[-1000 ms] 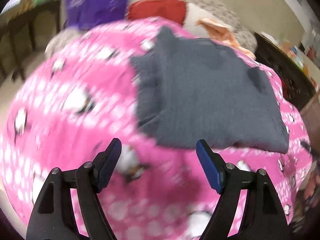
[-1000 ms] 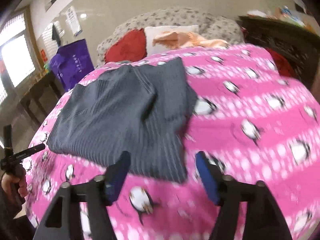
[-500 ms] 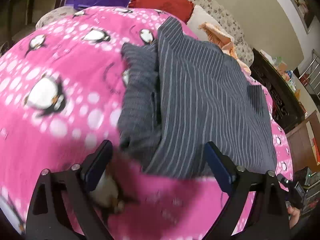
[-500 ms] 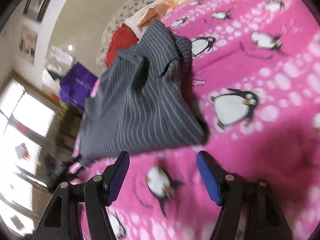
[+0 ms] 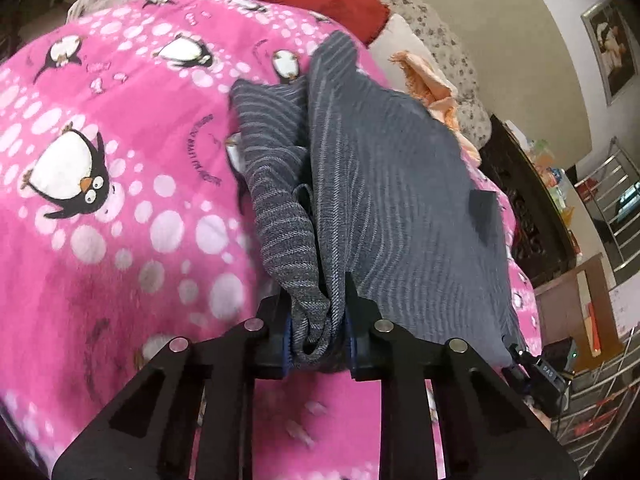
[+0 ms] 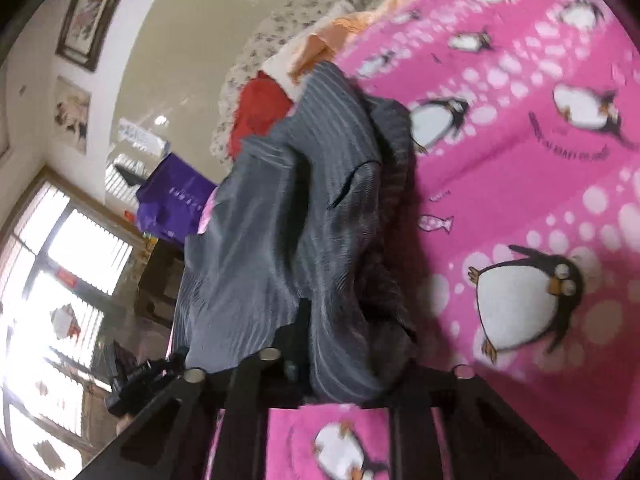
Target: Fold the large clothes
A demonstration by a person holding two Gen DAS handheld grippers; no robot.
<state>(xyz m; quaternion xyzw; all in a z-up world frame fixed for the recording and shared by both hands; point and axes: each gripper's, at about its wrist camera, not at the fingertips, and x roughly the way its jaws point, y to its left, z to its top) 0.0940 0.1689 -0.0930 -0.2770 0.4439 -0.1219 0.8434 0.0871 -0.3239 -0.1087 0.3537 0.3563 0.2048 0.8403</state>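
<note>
Both near corners pinched; lift them together, evenly, keeping the layers stacked. Left gripper [image 5: 316, 336] jaws closing on a bunched corner of the grey striped garment [image 5: 384, 184], which runs toward upper right across the pink penguin blanket [image 5: 120, 128]. Right gripper [image 6: 340, 384] clamped, apparently on the other corner (blurry).

Both tongs, open a second ago, now pinch the grey striped garment [image 5: 384, 184]: left tongs [image 5: 316, 340] closing on its near-left corner, right tongs [image 6: 340, 376] clamped on its near-right corner.
</note>
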